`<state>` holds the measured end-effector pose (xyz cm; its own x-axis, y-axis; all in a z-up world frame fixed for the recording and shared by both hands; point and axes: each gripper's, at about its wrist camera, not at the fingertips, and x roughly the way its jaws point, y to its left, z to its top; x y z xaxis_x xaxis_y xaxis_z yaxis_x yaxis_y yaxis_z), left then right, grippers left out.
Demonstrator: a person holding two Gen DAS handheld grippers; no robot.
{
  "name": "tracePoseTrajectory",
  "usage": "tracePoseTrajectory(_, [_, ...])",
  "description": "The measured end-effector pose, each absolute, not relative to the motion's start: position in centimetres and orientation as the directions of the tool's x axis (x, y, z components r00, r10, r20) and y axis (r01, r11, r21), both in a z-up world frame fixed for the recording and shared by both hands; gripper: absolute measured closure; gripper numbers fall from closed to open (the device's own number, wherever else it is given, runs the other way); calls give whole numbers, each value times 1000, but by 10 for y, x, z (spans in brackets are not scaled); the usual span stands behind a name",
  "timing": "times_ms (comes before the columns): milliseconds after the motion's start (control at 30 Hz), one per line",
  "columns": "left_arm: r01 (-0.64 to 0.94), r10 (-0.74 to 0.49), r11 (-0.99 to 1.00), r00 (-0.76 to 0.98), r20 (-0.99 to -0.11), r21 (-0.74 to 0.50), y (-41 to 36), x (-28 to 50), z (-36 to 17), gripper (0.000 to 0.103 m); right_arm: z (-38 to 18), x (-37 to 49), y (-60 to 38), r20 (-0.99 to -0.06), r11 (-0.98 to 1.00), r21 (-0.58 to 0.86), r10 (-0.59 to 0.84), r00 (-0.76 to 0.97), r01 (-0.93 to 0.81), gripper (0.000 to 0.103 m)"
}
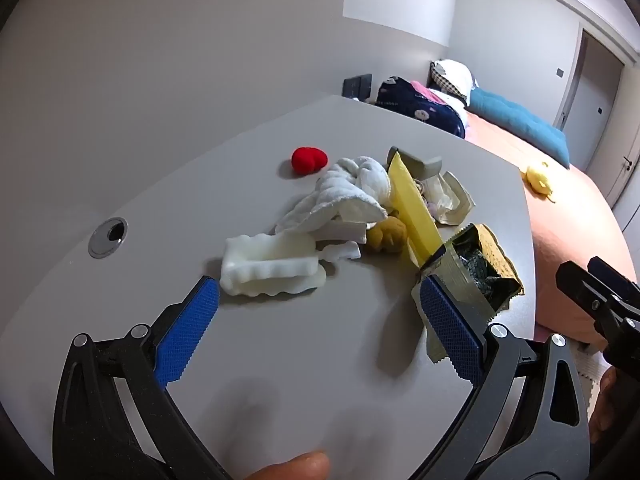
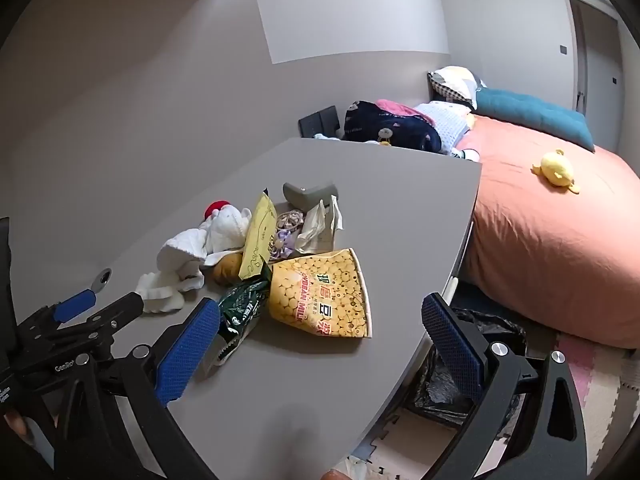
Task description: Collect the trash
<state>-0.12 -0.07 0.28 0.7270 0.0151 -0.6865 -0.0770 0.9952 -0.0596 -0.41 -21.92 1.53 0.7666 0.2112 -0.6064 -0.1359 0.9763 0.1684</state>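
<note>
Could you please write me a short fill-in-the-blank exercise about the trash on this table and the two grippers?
1. The jaws of the left gripper and right gripper are both ____.
2. The soybean milk cup lies ____ on the table.
3. The black-lined bin stands on the ____ beside the table.
4. The small plush heart is ____ in colour.

Missing words: open; flattened; floor; red

We see pale grey walls (image 2: 140, 80) behind a grey tabletop (image 2: 380, 200). Beside it stands a bed (image 2: 560, 240) under an orange cover, bearing a teal cushion (image 2: 532, 114), and foam floor mats (image 2: 600, 380) lie below.
</note>
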Motion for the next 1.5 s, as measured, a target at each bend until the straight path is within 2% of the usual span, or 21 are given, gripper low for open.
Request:
tracePoseTrajectory(133, [-76,32,996,752,-659,-38,-3,-4,8,6,16,-10,-217,-588,980,156,191,786,-122,2])
tracePoseTrajectory(167, [-73,32,997,757,-653,-36,-3,-5,9,6,15,-1,-218,-615,975,178,218,757,-136,2])
tracePoseTrajectory(267, [-66,29,997,772,-635,-35,-5,-10,12,6,15,-2,-219,-617,974,185,218,756,-130,2])
tracePoseTrajectory(300, [-62,7,996,740,-672,-58,-1,-9,10,6,11,-1,-215,-618,973,187,221,755,-132,2])
tracePoseTrajectory(1500, [-38,-8,998,742,-670,-55,-4,-11,12,6,16,-2,-215,-628,971,203,231,744,-130,2])
